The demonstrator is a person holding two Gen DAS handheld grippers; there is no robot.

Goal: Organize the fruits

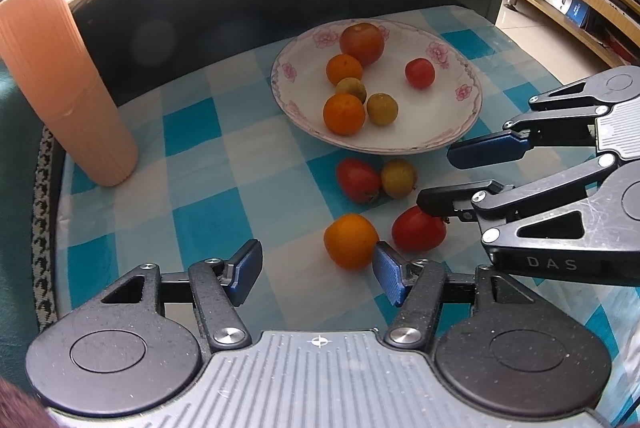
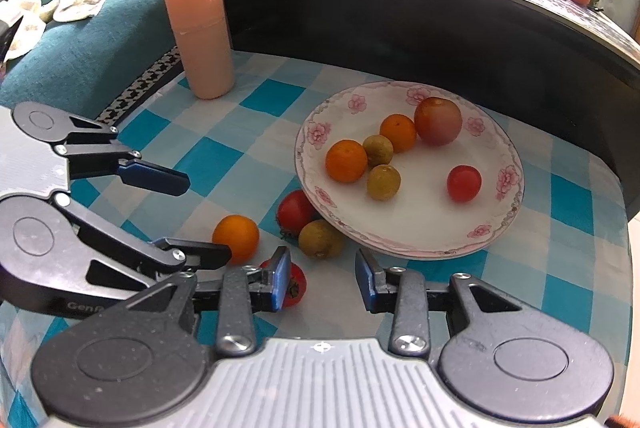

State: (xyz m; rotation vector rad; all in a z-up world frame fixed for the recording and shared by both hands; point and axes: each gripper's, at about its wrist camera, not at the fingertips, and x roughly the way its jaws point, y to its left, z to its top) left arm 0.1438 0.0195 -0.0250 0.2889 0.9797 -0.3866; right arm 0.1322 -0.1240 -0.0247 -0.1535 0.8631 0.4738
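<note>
Meanwhile, four fruits lie on the checked desk [image 1: 192,132] beside a flowered plate [image 1: 448,132] holding six. Both the left hand-held gripper [image 1: 316,270] and right hand-held gripper [image 2: 322,280] hover part-open, empty; squaring jaws around the loose orange [image 1: 350,240] before squeezing would avoid rolling it.

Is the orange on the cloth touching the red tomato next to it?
Apart. The left wrist view shows a strip of checked cloth between the orange and the red tomato; the left gripper's right finger partly overlaps that gap lower down.
</note>
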